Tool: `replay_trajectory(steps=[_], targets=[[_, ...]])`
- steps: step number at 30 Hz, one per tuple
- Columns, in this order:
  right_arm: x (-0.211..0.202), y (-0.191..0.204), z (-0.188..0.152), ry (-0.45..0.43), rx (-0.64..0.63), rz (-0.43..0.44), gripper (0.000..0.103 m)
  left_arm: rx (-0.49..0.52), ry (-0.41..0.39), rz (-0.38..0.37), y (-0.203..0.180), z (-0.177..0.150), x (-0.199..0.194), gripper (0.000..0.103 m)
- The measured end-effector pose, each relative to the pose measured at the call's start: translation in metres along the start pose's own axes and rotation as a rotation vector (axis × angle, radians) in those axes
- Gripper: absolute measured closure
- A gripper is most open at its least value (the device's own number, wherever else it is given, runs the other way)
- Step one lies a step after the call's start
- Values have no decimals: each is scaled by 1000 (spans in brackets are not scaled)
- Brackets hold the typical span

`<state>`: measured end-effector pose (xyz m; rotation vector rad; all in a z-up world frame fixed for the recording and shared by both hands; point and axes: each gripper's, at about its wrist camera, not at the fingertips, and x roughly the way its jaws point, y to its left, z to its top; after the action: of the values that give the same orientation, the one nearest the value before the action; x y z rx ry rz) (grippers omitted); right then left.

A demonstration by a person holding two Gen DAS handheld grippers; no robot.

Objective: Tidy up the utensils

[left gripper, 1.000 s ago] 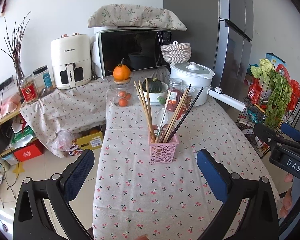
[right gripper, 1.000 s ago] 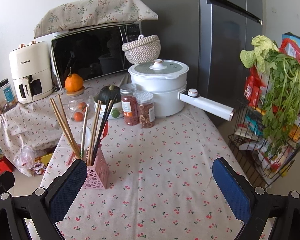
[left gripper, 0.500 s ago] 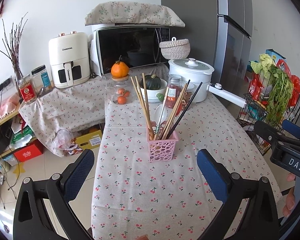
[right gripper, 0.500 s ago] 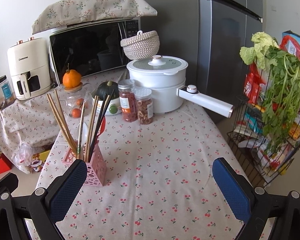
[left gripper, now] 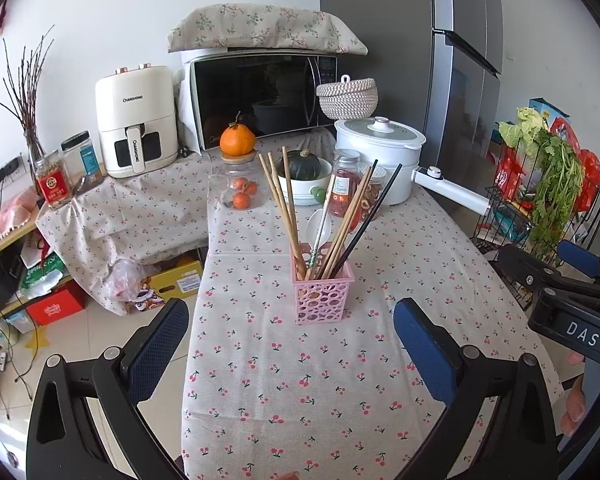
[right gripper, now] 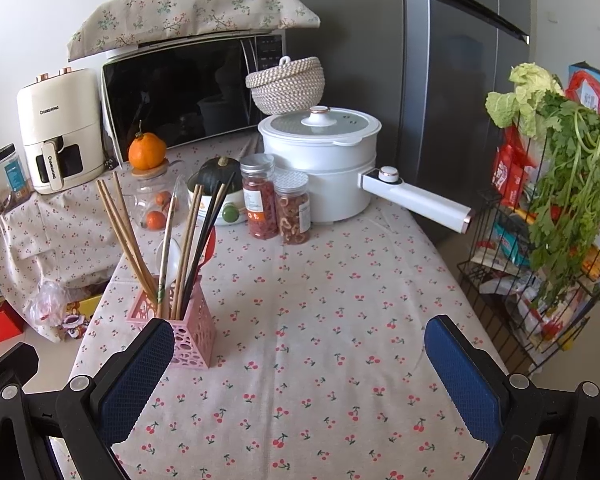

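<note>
A pink perforated utensil holder point(left gripper: 322, 300) stands on the cherry-print tablecloth point(left gripper: 300, 380). It holds several wooden chopsticks point(left gripper: 284, 204), black chopsticks point(left gripper: 370, 220) and a white spoon point(left gripper: 318, 226). My left gripper point(left gripper: 296, 340) is open and empty, just in front of the holder. In the right wrist view the holder point(right gripper: 188, 332) stands at the left, beside the left finger of my right gripper point(right gripper: 300, 360), which is open and empty. The right gripper also shows at the right edge of the left wrist view point(left gripper: 576, 280).
At the table's far end stand a white electric pot point(right gripper: 324, 160) with a long handle, two spice jars point(right gripper: 276, 204), a bowl with a green squash point(right gripper: 216, 184) and a glass jar topped by an orange point(right gripper: 150, 184). A wire rack of vegetables point(right gripper: 548, 208) stands right of the table.
Both grippers have drawn back and a little upward from the holder. The holder and the table items have not moved. Both grippers stay open.
</note>
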<state>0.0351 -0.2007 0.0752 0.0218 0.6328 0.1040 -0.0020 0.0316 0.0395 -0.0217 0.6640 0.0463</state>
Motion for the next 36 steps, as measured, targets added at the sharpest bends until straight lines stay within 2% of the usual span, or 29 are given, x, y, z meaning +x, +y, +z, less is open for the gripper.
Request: replay_trajectory(steps=[36], targets=[[4,-2,-4,12,-2,3,0,0,1,2,-1,0,-2,0]])
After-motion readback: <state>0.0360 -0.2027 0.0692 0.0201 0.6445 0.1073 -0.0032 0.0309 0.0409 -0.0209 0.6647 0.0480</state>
